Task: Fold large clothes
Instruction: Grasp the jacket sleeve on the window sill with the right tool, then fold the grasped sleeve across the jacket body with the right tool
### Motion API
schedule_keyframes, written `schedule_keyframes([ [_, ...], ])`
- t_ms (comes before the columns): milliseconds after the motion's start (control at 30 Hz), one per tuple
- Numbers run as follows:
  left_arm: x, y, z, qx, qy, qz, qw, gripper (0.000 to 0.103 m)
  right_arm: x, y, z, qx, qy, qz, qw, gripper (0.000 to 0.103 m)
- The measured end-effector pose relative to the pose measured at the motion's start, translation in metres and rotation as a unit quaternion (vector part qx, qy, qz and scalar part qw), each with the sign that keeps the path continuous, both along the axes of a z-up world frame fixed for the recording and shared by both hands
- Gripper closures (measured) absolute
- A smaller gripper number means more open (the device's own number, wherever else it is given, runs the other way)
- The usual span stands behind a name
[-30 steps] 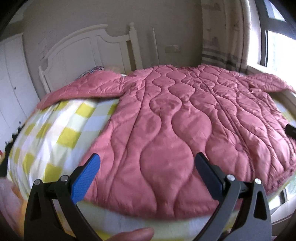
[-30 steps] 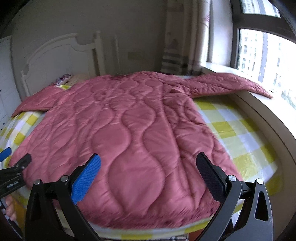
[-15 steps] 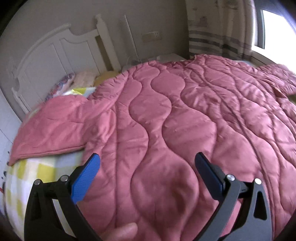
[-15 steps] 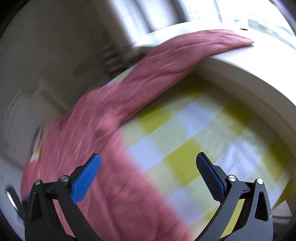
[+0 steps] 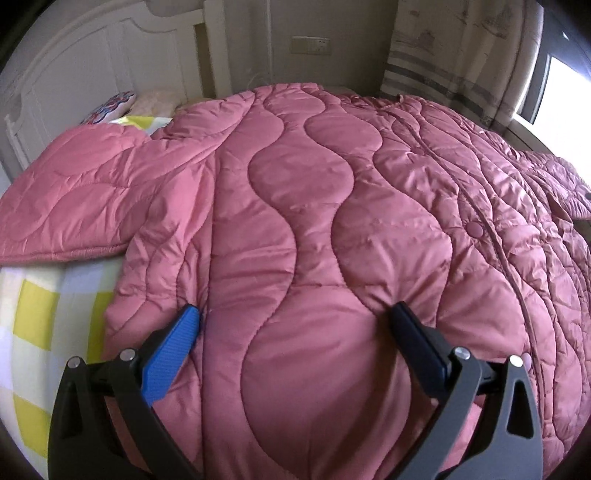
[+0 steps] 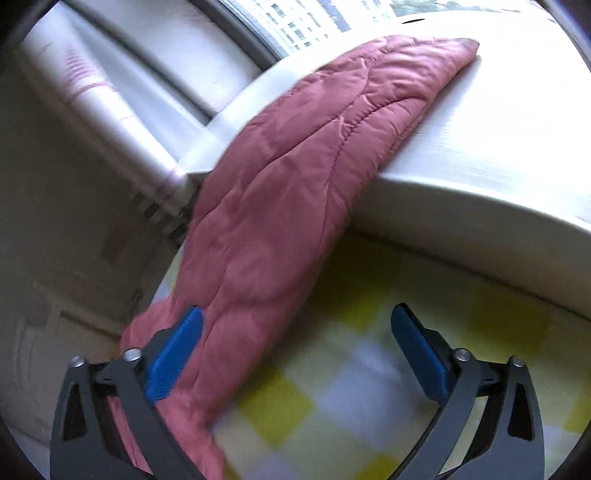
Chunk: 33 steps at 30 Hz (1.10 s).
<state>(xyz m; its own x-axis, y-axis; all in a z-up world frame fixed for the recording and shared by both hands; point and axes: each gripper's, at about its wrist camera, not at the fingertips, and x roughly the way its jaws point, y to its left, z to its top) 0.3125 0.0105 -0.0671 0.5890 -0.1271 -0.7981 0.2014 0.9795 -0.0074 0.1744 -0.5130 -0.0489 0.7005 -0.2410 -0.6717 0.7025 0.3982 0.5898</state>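
Checked bed [image 5: 33,317] | pink coat [image 5: 332,221] collar toward headboard [image 5: 74,74] (sleeves sideways) | both tongs [image 5: 293,325] [image 6: 295,325] apart

The setting is a domestic bedroom. In the left wrist view a white panelled headboard [image 5: 85,62] stands at 10 to 11 o'clock, with patterned pillows [image 5: 110,109] just below it. A bed sheet [image 5: 40,314] in yellow-and-white check covers the mattress at 8 o'clock. A wall socket plate [image 5: 310,45] is fixed to the beige wall at 12 o'clock, and a striped curtain [image 5: 454,55] hangs at 1 o'clock beside a bright window [image 5: 565,92]. In the right wrist view a broad white window sill [image 6: 498,140] runs from 1 to 3 o'clock, directly beside the bed. High-rise buildings [image 6: 306,29] are visible through the glass at 12 o'clock.
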Motion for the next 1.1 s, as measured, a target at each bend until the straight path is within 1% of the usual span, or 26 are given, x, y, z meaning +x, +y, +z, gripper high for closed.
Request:
schedule_keyframes([
  [33,-0.004,0.001,0.0,0.001,0.001,0.005,1.0,0.002,0.003,-0.008,-0.003,0.009,-0.007,-0.012,1.0,0.033],
  [67,-0.005,0.001,0.001,0.002,0.0,0.01,1.0,0.002,0.005,-0.011,-0.005,0.017,-0.018,-0.019,0.999,0.037],
  [100,-0.009,0.002,0.001,0.003,0.0,0.017,0.9998,0.002,0.005,-0.011,-0.004,0.018,-0.027,-0.021,0.999,0.045],
  [133,-0.011,0.002,0.001,0.003,-0.001,0.023,0.9997,0.002,0.009,-0.009,0.002,0.005,-0.034,-0.015,0.999,0.059],
  [200,-0.014,0.002,0.002,0.001,-0.001,0.036,0.9994,0.002,0.021,0.006,0.027,-0.08,-0.022,0.007,0.997,0.076],
  [233,-0.016,0.002,0.002,0.001,-0.001,0.042,0.9991,0.002,0.026,0.017,0.041,-0.127,-0.017,0.013,0.992,0.078],
  [267,-0.017,0.002,0.003,0.0,-0.001,0.047,0.9989,0.002,0.035,0.032,0.059,-0.184,-0.015,0.031,0.982,0.078],
  [300,-0.019,-0.001,0.003,0.0,-0.001,0.05,0.9988,0.002,0.041,0.046,0.071,-0.222,-0.01,0.047,0.974,0.078],
  [367,-0.02,-0.004,0.004,0.0,-0.001,0.054,0.9986,0.002,0.068,0.09,0.096,-0.321,0.007,0.104,0.941,0.078],
  [400,-0.018,-0.005,0.004,-0.002,0.0,0.054,0.9986,0.002,0.083,0.125,0.106,-0.381,0.017,0.157,0.911,0.078],
  [433,-0.017,-0.006,0.004,-0.002,0.0,0.053,0.9986,0.002,0.093,0.153,0.11,-0.422,0.023,0.197,0.884,0.078],
  [467,-0.017,-0.006,0.004,-0.002,0.0,0.053,0.9986,0.002,0.1,0.186,0.109,-0.466,0.03,0.243,0.85,0.078],
  [533,-0.016,-0.006,0.003,-0.002,-0.001,0.053,0.9986,0.002,0.111,0.268,0.086,-0.565,0.068,0.344,0.747,0.077],
  [567,-0.015,-0.008,0.004,-0.003,-0.001,0.053,0.9986,0.002,0.114,0.292,0.071,-0.592,0.095,0.371,0.709,0.077],
  [600,-0.015,-0.007,0.004,-0.004,-0.001,0.053,0.9986,0.002,0.116,0.323,0.042,-0.621,0.134,0.412,0.653,0.072],
  [633,-0.018,-0.005,0.003,-0.004,-0.002,0.053,0.9986,0.002,0.117,0.34,0.017,-0.628,0.165,0.444,0.618,0.065],
  [667,-0.016,-0.006,0.003,-0.003,-0.002,0.053,0.9986,0.002,0.119,0.347,-0.001,-0.618,0.187,0.466,0.605,0.063],
  [700,-0.018,-0.004,0.002,-0.004,-0.003,0.053,0.9986,0.002,0.122,0.346,-0.015,-0.597,0.201,0.483,0.609,0.062],
  [733,-0.018,-0.004,0.003,-0.005,-0.003,0.053,0.9986,0.002,0.122,0.34,-0.02,-0.583,0.2,0.481,0.623,0.059],
  [767,-0.017,-0.005,0.003,-0.006,-0.003,0.052,0.9986,0.002,0.122,0.324,-0.016,-0.559,0.182,0.468,0.66,0.053],
  [833,-0.018,-0.002,0.002,-0.006,-0.005,0.052,0.9986,0.002,0.125,0.29,-0.004,-0.495,0.168,0.462,0.716,0.026],
  [867,-0.017,-0.003,0.002,-0.006,-0.005,0.052,0.9986,0.002,0.125,0.274,0.002,-0.462,0.157,0.466,0.739,0.023],
  [900,-0.017,-0.003,0.002,-0.005,-0.005,0.052,0.9986,0.002,0.124,0.251,0.009,-0.414,0.134,0.471,0.767,0.023],
  [967,-0.016,-0.003,0.002,-0.006,-0.005,0.053,0.9986,0.002,0.114,0.212,0.026,-0.369,0.086,0.45,0.809,0.025],
  [1067,-0.016,-0.004,0.002,-0.005,-0.005,0.052,0.9986,0.002,0.116,0.168,0.046,-0.34,0.035,0.393,0.854,0.025],
  [1100,-0.017,-0.004,0.002,-0.004,-0.005,0.052,0.9986,0.002,0.114,0.161,0.046,-0.332,0.031,0.379,0.863,0.024],
])
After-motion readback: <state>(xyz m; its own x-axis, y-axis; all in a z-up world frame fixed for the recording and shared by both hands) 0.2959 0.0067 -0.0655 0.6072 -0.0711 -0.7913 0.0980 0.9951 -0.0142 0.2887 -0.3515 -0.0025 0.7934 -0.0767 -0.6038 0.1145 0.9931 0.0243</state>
